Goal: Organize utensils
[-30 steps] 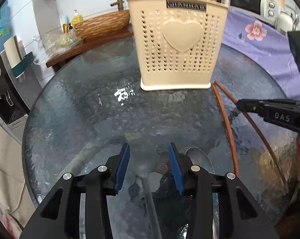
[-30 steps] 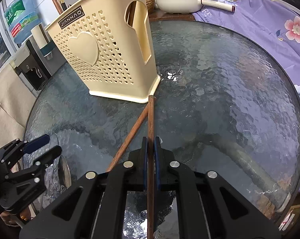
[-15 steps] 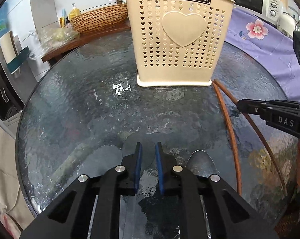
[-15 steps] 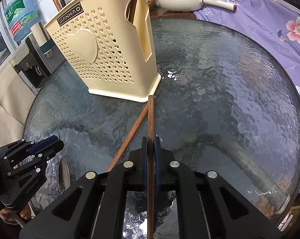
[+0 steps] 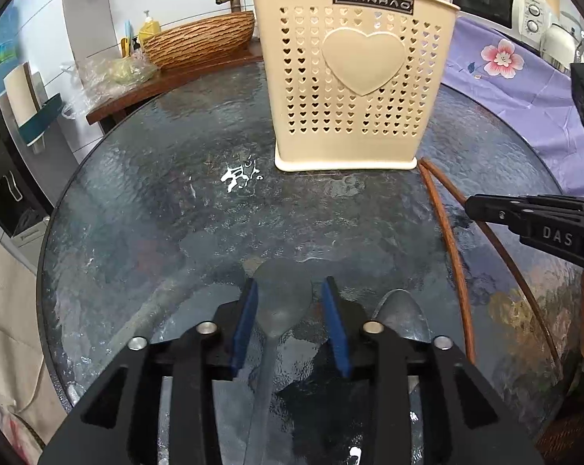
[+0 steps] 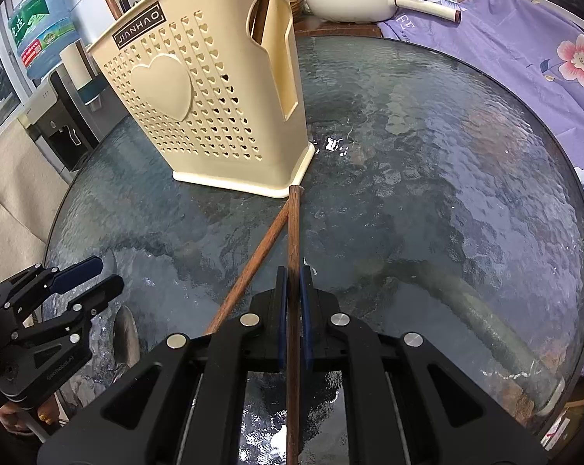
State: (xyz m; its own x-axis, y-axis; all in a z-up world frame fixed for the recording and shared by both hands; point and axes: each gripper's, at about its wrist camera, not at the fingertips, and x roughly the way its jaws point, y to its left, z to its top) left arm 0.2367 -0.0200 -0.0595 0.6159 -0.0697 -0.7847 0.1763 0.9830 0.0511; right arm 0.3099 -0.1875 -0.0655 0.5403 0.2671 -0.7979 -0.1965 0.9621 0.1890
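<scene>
Spoons first: your left gripper (image 5: 288, 310) is opening, jaws apart w/ a pale translucent spoon (image 5: 282, 302) lying between the blue pads on the glass table (image 5: 156, 213); pads don't look pressed on it, so it's released. A second, metal spoon (image 5: 402, 316) lies just to its right on the glass. Your right gripper (image 6: 293, 310) is clenched on one wooden chopstick (image 6: 293, 240), whose tip sits at the base corner of the cream utensil holder (image 6: 198, 108). The other chopstick (image 6: 253, 267) lies loose on the table, angled left, tips meeting near that same corner. Holder stands upright toward the table's far side, w/ a few sticks already poking out the top.
</scene>
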